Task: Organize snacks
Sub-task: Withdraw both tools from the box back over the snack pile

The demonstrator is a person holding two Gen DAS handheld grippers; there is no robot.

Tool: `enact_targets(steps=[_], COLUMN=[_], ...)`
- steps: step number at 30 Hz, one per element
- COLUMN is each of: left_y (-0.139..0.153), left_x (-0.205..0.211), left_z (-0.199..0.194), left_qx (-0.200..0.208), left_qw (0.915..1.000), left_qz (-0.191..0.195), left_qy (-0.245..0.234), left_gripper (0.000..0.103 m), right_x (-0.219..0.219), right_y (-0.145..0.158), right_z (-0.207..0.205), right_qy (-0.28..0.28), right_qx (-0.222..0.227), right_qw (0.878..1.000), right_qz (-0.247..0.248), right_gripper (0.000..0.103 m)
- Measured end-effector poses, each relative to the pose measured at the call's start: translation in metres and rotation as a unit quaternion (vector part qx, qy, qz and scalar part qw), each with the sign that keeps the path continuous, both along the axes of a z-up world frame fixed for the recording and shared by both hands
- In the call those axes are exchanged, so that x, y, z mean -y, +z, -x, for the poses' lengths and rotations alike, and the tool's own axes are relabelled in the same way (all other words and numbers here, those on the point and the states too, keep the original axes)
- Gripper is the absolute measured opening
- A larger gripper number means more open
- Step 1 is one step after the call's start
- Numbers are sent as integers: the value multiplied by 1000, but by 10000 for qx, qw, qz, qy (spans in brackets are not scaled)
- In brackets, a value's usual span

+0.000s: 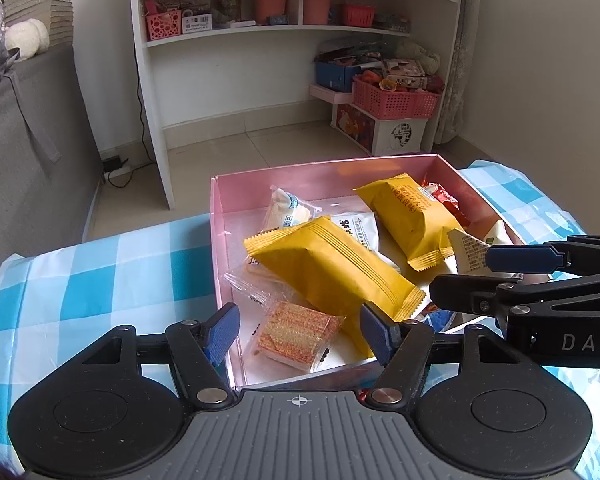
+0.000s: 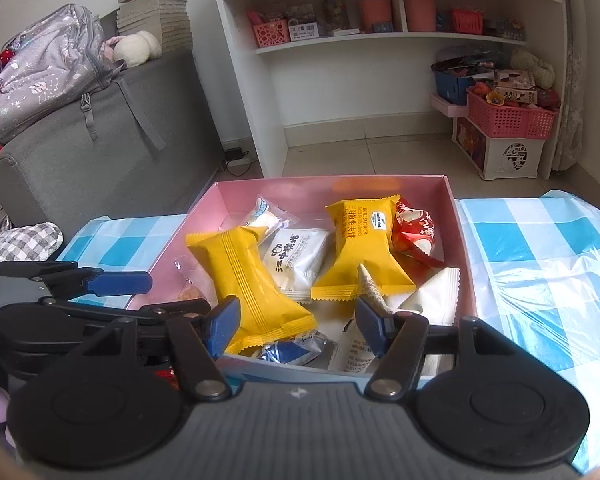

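A pink box (image 1: 220, 216) (image 2: 462, 216) sits on a blue-checked tablecloth (image 1: 100, 264) (image 2: 540, 248) and holds several wrapped snacks. Two yellow packets (image 1: 332, 268) (image 1: 412, 220) (image 2: 256, 284) (image 2: 360, 248) lie on top. A clear-wrapped orange wafer (image 1: 296, 336), white packets (image 2: 300, 256) and a red packet (image 2: 414, 232) lie around them. My left gripper (image 1: 300, 334) is open and empty at the box's near edge, above the wafer. My right gripper (image 2: 296, 330) is open and empty over the box's near edge; it also shows in the left wrist view (image 1: 500, 276).
A white shelf desk (image 1: 156, 80) (image 2: 252, 92) stands behind, with pink baskets (image 1: 396, 98) (image 2: 508, 116) and storage boxes beneath it. A grey sofa (image 2: 100, 148) with a backpack (image 2: 40, 76) stands at the left. A power strip (image 1: 114, 166) lies on the floor.
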State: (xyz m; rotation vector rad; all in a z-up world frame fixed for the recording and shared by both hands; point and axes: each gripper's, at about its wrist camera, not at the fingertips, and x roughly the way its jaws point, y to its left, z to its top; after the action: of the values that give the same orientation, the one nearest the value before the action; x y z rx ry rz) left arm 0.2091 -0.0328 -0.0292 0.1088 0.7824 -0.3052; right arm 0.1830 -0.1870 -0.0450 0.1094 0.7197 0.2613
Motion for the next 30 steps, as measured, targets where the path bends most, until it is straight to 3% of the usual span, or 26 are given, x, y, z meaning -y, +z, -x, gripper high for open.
enact_targets(steps=[3, 30], left_y=[3, 18], left_x=[0, -63], left_z=[4, 104], left_qx=[47, 46], left_qw=[10000, 9990], left_qz=[-62, -45], left_qy=[30, 434], left_gripper=[76, 97], right_x=[1, -2], right_y=[3, 20], right_z=[3, 64], right_qy=[17, 230], right_qx=[30, 169], right_qw=[10000, 9988], right_qz=[29, 401], right_gripper=[65, 99])
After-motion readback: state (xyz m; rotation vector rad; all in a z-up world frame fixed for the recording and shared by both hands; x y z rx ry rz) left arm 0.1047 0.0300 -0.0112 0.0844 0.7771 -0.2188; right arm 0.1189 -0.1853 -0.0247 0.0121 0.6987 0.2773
